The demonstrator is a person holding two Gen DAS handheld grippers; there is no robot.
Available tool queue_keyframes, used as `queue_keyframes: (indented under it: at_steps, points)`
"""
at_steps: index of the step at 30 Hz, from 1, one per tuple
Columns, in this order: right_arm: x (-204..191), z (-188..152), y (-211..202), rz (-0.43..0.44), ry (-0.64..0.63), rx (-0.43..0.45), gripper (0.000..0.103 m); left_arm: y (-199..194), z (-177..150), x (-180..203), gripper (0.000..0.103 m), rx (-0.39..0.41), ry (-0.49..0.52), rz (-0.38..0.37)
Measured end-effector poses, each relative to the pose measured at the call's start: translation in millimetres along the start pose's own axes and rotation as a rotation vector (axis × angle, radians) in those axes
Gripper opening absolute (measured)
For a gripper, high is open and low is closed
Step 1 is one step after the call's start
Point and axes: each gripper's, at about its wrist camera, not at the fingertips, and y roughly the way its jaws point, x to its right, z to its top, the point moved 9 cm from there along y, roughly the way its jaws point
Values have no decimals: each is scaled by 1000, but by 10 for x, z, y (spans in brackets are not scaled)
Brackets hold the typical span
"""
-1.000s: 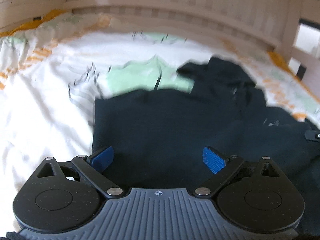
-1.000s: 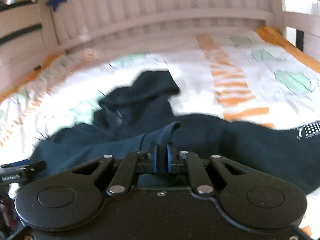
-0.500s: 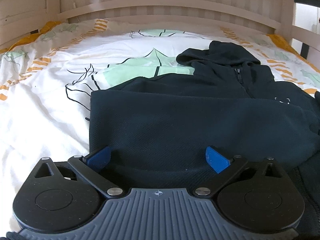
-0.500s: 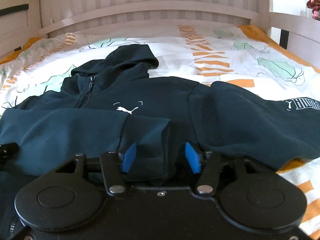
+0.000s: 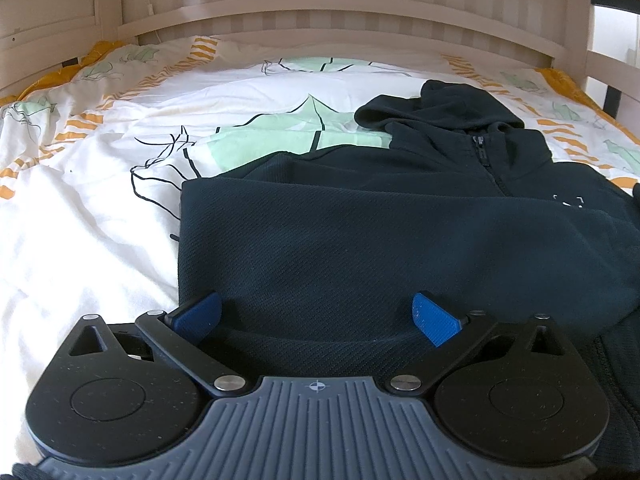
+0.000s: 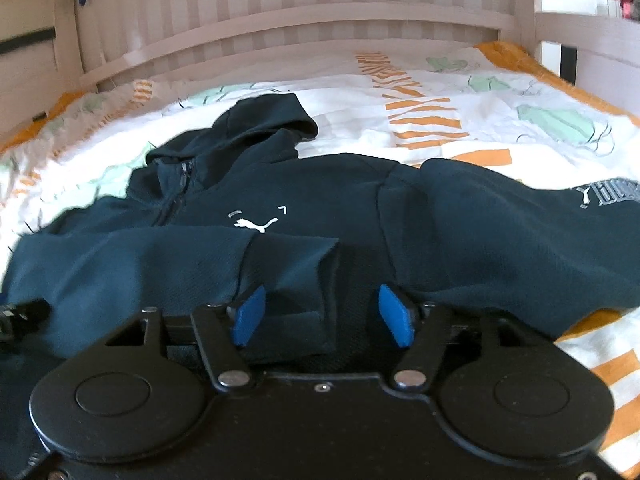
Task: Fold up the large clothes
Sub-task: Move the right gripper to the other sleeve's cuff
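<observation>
Right wrist view: navy hoodie [image 6: 460,216] lengthwise, hood [image 6: 264,120] toward headboard [image 6: 280,24].

The left hand-held gripper [image 5: 316,318] has blue pads, black linkage arms with silver screws, round black discs and a ribbed grey housing; the right hand-held gripper [image 6: 322,316] is alike, its housing smooth black.

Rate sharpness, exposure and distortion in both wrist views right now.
Left wrist: sharp, hoodie weave readable, headboard bowed by fisheye. Right wrist: hoodie fairly crisp, duvet soft at the left edge, daylight blown out top right, same bowing.
</observation>
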Motion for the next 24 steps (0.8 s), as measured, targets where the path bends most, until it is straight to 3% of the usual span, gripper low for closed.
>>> queue_keyframes:
  at_steps: [2, 4, 8, 12, 14, 19, 24]
  points:
    - [-24, 26, -79, 46, 6, -16, 94, -4, 14, -1, 103, -10, -1, -4]
    - [-104, 33, -229, 108, -17, -25, 102, -14, 48, 7, 103, -38, 16, -6]
    - [-126, 129, -665, 176, -81, 14, 102, -155, 161, 72, 101, -67, 52, 22]
    - [189, 329, -953, 208, 35, 33, 102, -421, 370, 316, 101, -6, 31, -29]
    - [460, 422, -980, 166, 110, 21, 102, -504, 475, 495, 102, 10, 15, -66]
    - [1341, 563, -998, -37, 254, 39, 102, -618, 679, 1090, 102, 45, 23, -160]
    - [2190, 567, -950, -209, 388, 37, 102, -525, 728, 1649, 102, 29, 53, -226]
